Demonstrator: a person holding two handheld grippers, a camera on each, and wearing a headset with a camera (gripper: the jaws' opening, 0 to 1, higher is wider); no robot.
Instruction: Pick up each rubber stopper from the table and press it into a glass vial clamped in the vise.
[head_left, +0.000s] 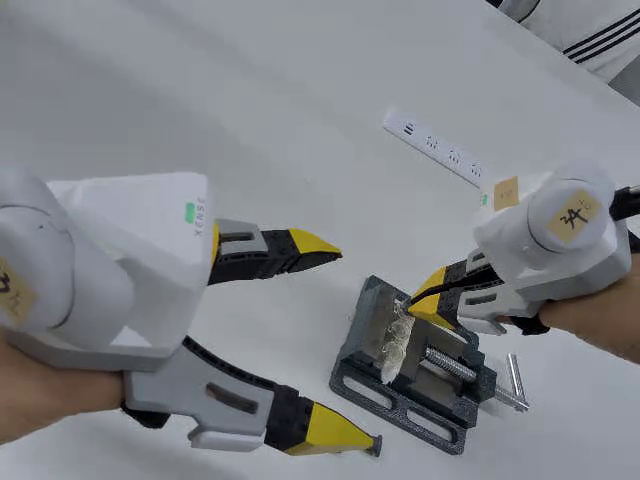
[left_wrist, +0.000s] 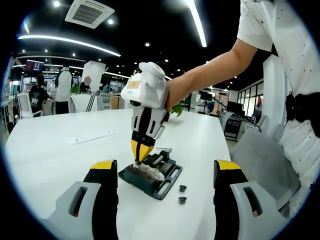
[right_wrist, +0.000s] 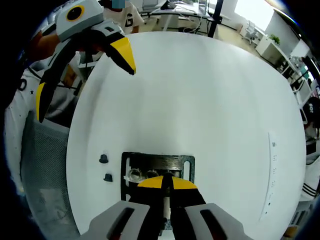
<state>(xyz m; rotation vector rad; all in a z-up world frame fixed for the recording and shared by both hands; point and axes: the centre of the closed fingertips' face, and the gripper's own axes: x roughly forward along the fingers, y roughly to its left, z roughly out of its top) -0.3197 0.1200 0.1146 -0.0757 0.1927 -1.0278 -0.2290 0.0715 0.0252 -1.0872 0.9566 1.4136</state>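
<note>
A dark vise (head_left: 362, 378) sits on the white table (head_left: 250, 120) with clear glass vials (head_left: 397, 338) clamped in it. My right gripper (head_left: 415, 302) is shut, its yellow tips pressed down at the vials; whether anything is pinched between them is hidden. In the right gripper view the tips (right_wrist: 167, 181) close over the vise (right_wrist: 186, 161), beside two vial mouths (right_wrist: 134, 174). Two dark rubber stoppers (right_wrist: 103, 159) (right_wrist: 108, 177) lie on the table left of the vise, also seen as stoppers (left_wrist: 183, 188) near it. My left gripper (head_left: 356, 347) hangs open and empty, short of the vise.
A white power strip (head_left: 435, 147) lies at the far side of the table. The vise's screw handle (head_left: 515, 382) sticks out toward the right. A grey mesh chair (left_wrist: 265, 160) stands beside the table, and people stand in the background.
</note>
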